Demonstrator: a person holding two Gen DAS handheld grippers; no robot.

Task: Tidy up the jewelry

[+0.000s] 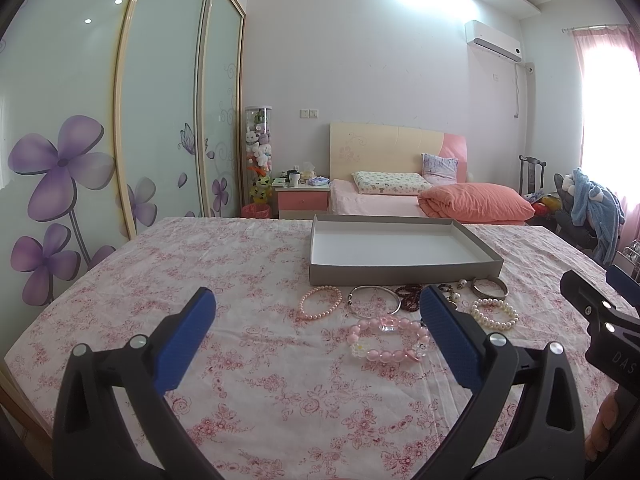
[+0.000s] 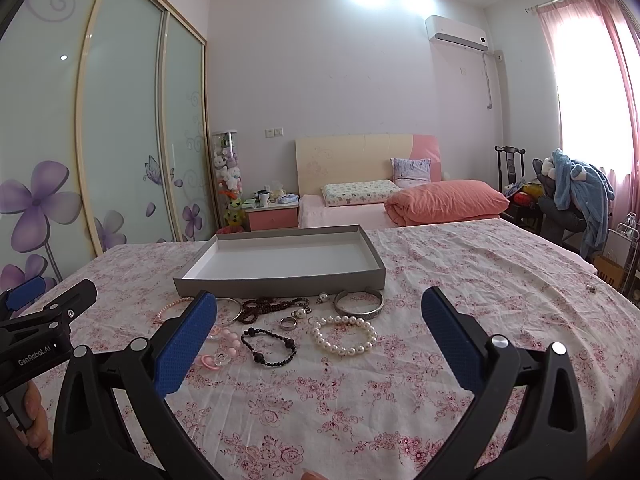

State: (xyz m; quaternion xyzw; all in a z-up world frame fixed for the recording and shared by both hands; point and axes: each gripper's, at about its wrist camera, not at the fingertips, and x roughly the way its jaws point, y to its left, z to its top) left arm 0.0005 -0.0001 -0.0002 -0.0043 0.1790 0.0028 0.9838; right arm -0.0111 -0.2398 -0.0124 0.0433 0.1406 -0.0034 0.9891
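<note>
"GenRobot.AI" on the left hand-held gripper (image 2: 48, 312); "DAS" on the right hand-held gripper (image 1: 600, 292).

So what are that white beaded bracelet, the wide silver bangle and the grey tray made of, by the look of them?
White beaded bracelet: round glossy cream beads, pearls or imitation; the pictures cannot say which.
Wide silver bangle: grey metal with a dull shine and a patterned outer face, perhaps silver.
Grey tray: thin, straight matt walls, white inside; probably cardboard.
</note>
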